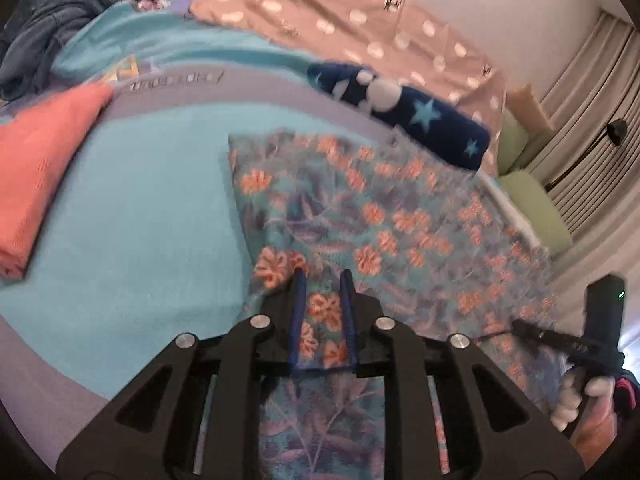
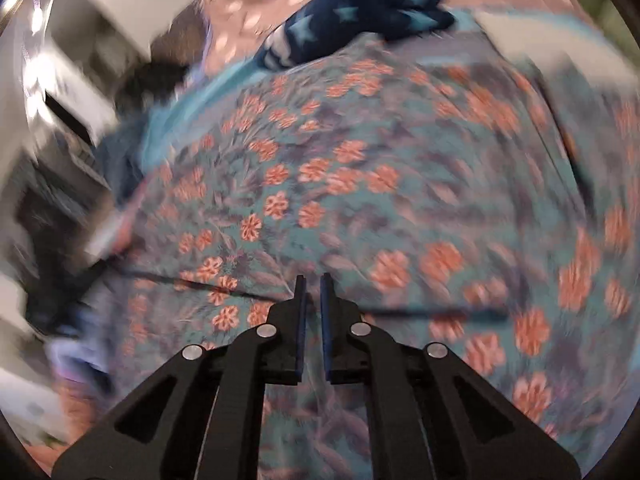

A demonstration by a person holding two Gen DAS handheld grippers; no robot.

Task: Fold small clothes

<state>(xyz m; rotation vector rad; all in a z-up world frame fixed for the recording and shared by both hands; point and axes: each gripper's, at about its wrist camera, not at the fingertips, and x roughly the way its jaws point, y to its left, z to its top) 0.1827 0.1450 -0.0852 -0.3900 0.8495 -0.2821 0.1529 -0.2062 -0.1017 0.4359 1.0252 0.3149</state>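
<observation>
A teal garment with orange flowers (image 1: 400, 216) lies spread on the turquoise bed cover (image 1: 140, 220). My left gripper (image 1: 322, 280) is shut on a bunched fold of the garment at its near edge, and cloth runs down between the blue pads. In the left wrist view my right gripper (image 1: 520, 325) reaches in from the right, low over the garment's right side, held by a white-gloved hand (image 1: 576, 396). In its own blurred view the right gripper (image 2: 313, 280) hovers over the floral garment (image 2: 340, 184) with its jaws almost together and nothing seen between them.
A navy cloth with light blue stars (image 1: 420, 116) (image 2: 360, 12) lies just beyond the garment. A folded coral cloth (image 1: 36, 184) sits at the left. A pink dotted blanket (image 1: 340, 12) lies behind, dark blue clothes (image 1: 48, 32) are heaped far left, and green pillows (image 1: 532, 208) and curtains (image 1: 592, 120) are at the right.
</observation>
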